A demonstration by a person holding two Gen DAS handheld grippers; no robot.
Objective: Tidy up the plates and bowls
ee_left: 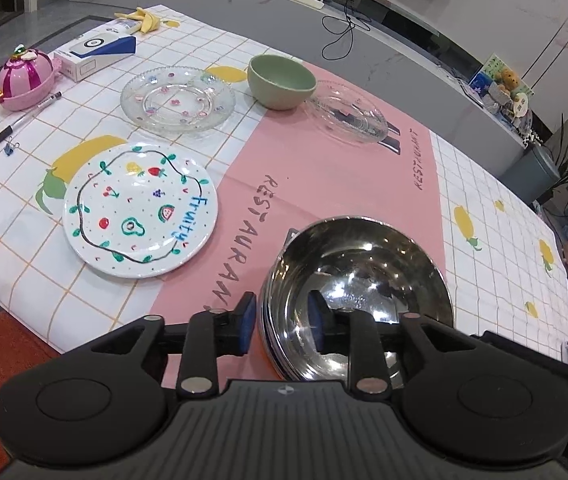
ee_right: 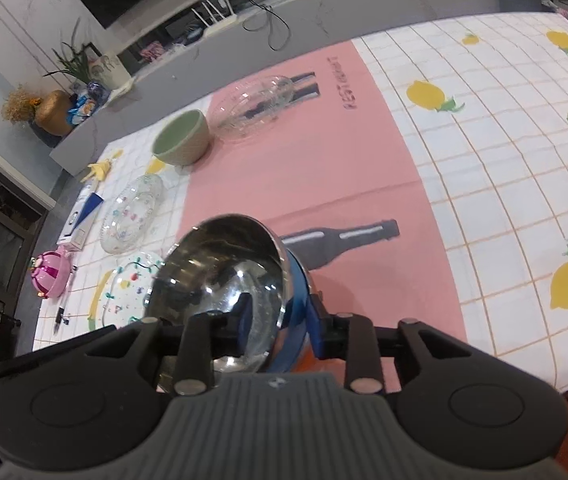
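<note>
Straddling opposite rims of a steel bowl (ee_left: 358,292) on the pink tablecloth (ee_left: 324,176), the left gripper (ee_left: 281,326) and right gripper (ee_right: 281,326) stand slightly spread, pads off the metal.

- One steel bowl (ee_left: 358,276) with a blue outside
- One green bowl (ee_left: 281,80)
- One clear glass bowl (ee_left: 348,114)
- Two plates: one clear glass plate (ee_left: 177,100) with small coloured flowers, one white plate (ee_left: 139,210) painted with fruit
- One pink domed box (ee_left: 27,78)
- One pen (ee_left: 21,122)
- One binder clip (ee_left: 11,148)
- One white and blue carton (ee_left: 93,54)
- One banana peel (ee_left: 145,18)
</note>
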